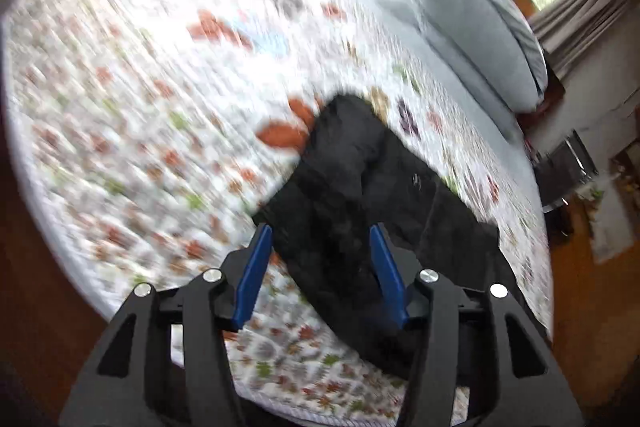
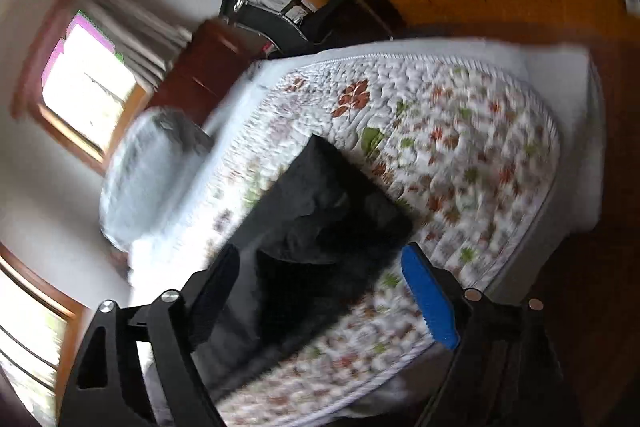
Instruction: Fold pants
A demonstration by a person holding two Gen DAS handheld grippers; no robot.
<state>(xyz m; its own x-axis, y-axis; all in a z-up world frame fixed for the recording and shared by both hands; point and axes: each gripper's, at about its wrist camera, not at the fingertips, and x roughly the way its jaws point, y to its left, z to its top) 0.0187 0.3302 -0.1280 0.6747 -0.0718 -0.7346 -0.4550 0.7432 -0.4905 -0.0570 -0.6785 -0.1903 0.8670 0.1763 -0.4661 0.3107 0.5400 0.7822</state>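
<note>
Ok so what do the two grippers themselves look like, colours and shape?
Both are matte black frames with triangular cut-outs and round silver bolt heads at the joints. The left gripper has two flat blue finger pads. The right gripper shows one blue pad; its other finger looks dark. No cables or markings are visible.

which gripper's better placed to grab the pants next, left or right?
Left, marginally. Left gripper is open and lined up on the black pants. Right gripper is open too, but views them at more of a slant. Both views are blurred.
</note>
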